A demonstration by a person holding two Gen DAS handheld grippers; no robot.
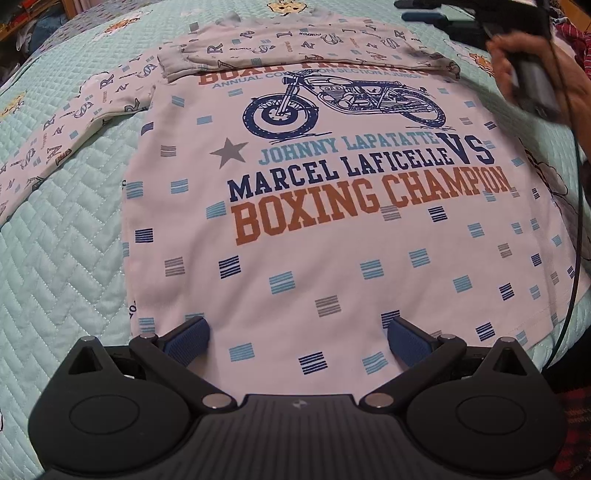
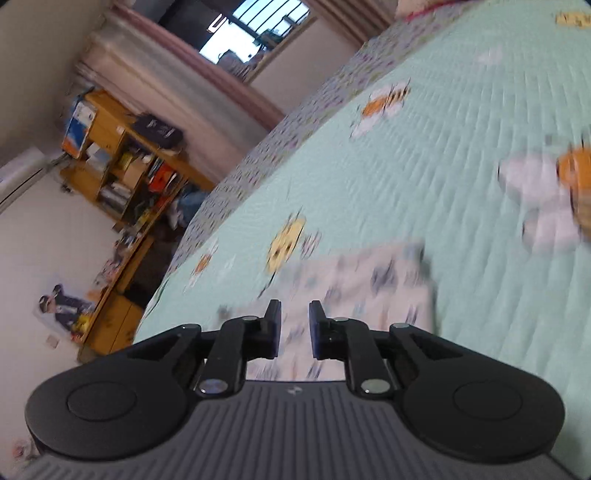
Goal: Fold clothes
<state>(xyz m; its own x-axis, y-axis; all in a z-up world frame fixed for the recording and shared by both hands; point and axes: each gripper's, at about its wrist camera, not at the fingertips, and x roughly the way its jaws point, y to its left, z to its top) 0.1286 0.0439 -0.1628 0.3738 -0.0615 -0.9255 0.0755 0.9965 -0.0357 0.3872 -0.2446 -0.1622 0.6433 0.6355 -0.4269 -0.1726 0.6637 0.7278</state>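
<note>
Shirt [image 1: 295, 206] flat on quilt [image 1: 66, 229], print up. One sleeve already across top; other sleeve [image 1: 70, 122] sticks out at 10 o'clock. Your left claw [image 1: 297, 338] spread wide over hem, pinching nothing. Left claw nearer that sleeve. Right claw [image 2: 294, 328] half open, empty.

A mint quilted bedspread [image 2: 424, 155] fronts a cluttered wooden shelf [image 2: 122, 166], pale wall and daylit barred window [image 2: 258, 22].
</note>
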